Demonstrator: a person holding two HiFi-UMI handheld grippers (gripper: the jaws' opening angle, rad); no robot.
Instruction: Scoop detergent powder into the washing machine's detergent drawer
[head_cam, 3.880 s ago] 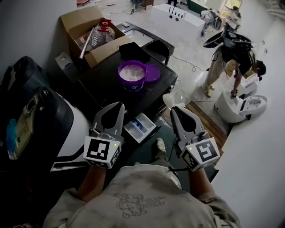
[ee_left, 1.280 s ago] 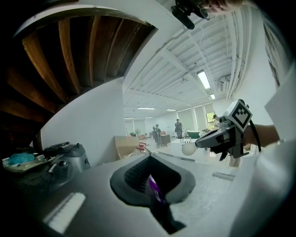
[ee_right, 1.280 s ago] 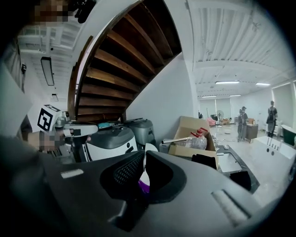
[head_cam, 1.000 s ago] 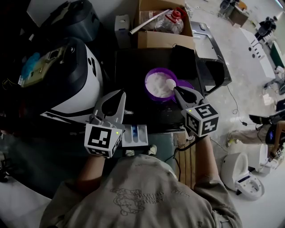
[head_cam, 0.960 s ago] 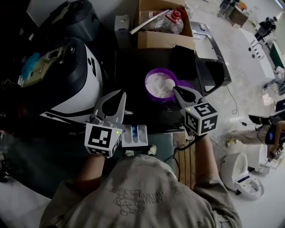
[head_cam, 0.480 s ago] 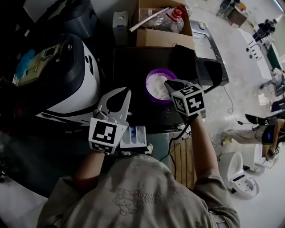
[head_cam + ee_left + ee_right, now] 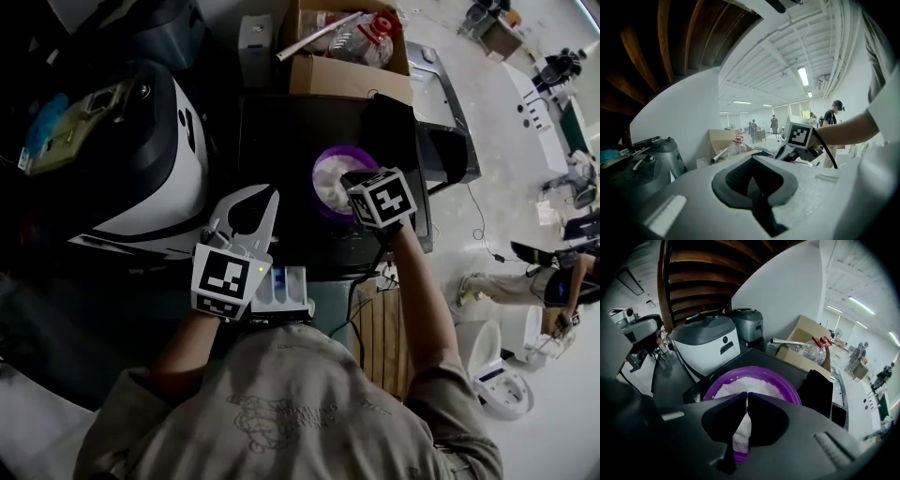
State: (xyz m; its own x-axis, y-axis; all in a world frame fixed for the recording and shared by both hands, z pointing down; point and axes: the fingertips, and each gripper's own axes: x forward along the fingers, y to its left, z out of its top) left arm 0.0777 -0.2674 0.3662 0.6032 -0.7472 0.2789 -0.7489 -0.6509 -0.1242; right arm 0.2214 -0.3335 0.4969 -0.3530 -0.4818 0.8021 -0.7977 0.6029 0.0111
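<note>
Left gripper (image 7: 270,195), jaws clenched on nothing, hangs just beside the detergent drawer (image 7: 289,291). Farther, right gripper (image 7: 746,399) grasps a white scoop (image 7: 740,428), handle along the jaws, over the purple tub (image 7: 757,369) of powder (image 7: 740,387); the drawer lies at 7 o'clock, nearer the left gripper

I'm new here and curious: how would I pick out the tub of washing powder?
Find the black washing machine, centre of the head view. On its top, just this side of the cardboard box, stands a round tub of white powder, purple against all that black.
</note>
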